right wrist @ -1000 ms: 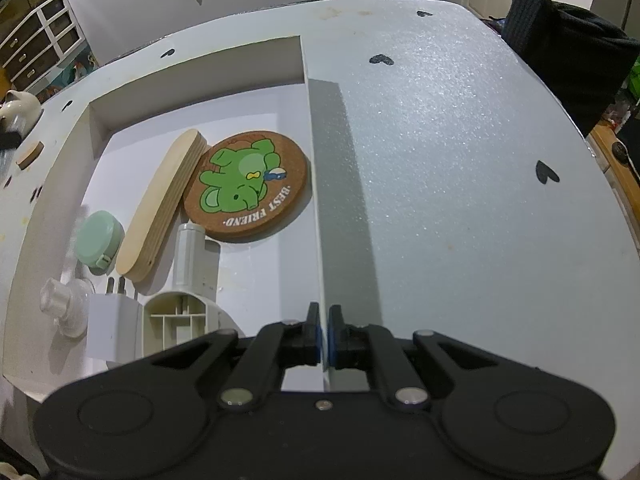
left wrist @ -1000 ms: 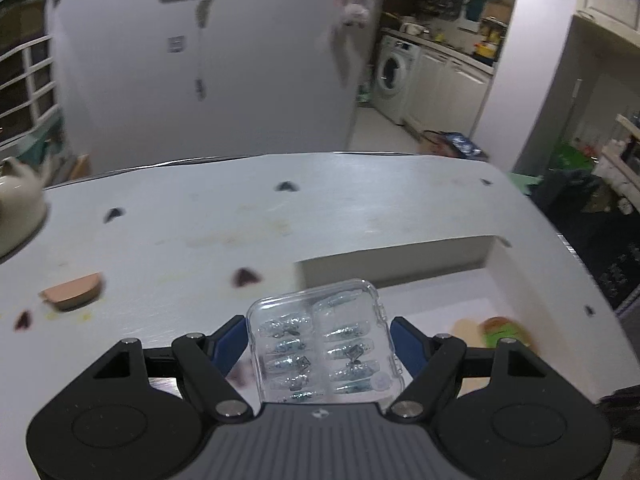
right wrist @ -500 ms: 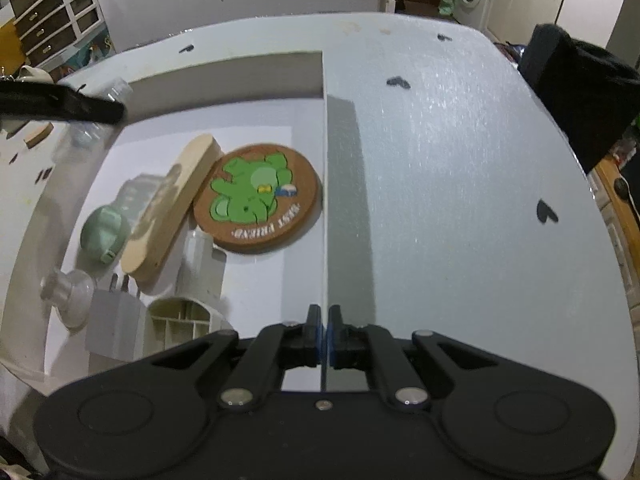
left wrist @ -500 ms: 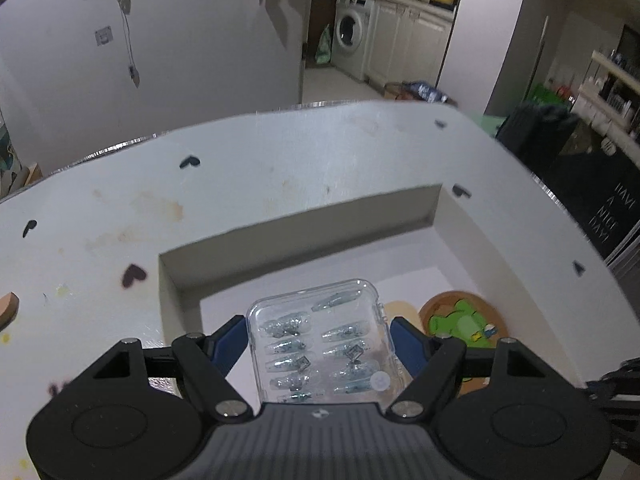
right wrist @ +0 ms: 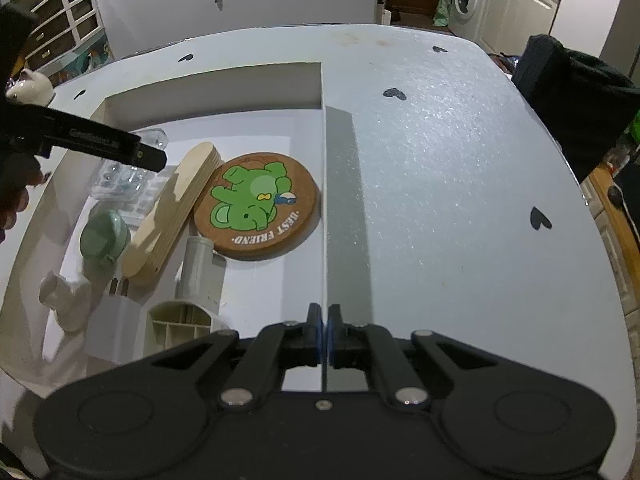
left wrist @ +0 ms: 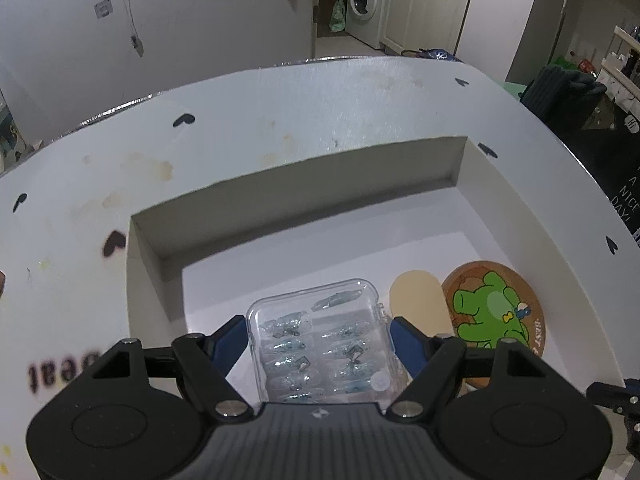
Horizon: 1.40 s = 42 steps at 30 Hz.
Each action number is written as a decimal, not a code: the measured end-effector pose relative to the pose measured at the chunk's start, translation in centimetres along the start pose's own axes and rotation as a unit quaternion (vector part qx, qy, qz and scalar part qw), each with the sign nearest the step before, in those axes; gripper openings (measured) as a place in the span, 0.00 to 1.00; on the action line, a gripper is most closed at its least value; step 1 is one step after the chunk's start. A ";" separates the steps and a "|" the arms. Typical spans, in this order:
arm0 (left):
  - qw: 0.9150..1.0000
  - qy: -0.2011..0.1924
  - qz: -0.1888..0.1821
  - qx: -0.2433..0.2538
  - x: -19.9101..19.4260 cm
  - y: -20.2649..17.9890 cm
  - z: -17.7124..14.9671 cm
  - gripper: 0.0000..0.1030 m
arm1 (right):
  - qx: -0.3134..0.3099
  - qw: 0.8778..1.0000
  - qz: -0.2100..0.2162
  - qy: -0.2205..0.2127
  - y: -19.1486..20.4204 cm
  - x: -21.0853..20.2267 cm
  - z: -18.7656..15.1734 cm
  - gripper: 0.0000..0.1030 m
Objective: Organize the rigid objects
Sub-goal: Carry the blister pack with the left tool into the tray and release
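Clear plastic case [left wrist: 320,344] of small glittery pieces, clamped by its two sides between the blue pads [left wrist: 230,342] of the left gripper [left wrist: 318,340], held above the far-left part of a white open box [left wrist: 304,176] sunk among the white bench [left wrist: 280,120] top. Inside the box, just right of the case: a pale wooden oval slab [right wrist: 172,212] lying lengthwise, then a round cork coaster [right wrist: 256,204] printed with a green elephant and "BEST FRIEND", against the right wall. Nearer, along the left side: a mint-green round container [right wrist: 102,236], a white knob-like piece [right wrist: 60,300], a white plug adapter [right wrist: 116,320], a grey cylinder [right wrist: 200,268] and a ribbed beige plastic part [right wrist: 180,322]. Right gripper [right wrist: 323,328] clenched on the thin right wall of the box at its near end, pads pressed either side of the edge. Black heart marks [right wrist: 394,94] scattered over the bench.
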<state>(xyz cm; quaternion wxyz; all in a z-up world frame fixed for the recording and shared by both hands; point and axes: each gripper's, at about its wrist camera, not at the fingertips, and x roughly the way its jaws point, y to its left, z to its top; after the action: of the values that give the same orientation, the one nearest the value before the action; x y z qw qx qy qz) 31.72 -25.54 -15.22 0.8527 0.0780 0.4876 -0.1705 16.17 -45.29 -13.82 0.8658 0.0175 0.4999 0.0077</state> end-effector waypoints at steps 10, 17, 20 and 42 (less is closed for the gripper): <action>1.000 0.016 -0.003 -0.005 1.1 0.4 -0.3 0.76 | -0.001 1.000 0.003 0.005 -0.1 0.3 0.1 0.03; 1.000 0.006 0.004 -0.012 0.3 0.8 -0.4 0.94 | 0.000 1.000 0.000 0.015 0.0 1.0 0.0 0.03; 1.000 -0.010 -0.010 -0.022 -0.8 1.2 -0.5 0.98 | 0.001 1.000 -0.001 0.019 0.0 1.2 -0.1 0.04; 0.986 -0.156 0.035 -0.052 -11.8 8.7 -1.5 1.00 | -0.017 1.000 0.007 0.021 0.0 1.4 -0.2 0.04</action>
<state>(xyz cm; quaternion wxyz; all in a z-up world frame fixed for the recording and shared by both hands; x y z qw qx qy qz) 28.20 -14.45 -6.19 0.9266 0.0229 0.3539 -0.1250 16.67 -45.26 -15.11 0.8555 0.0060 0.5173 0.0232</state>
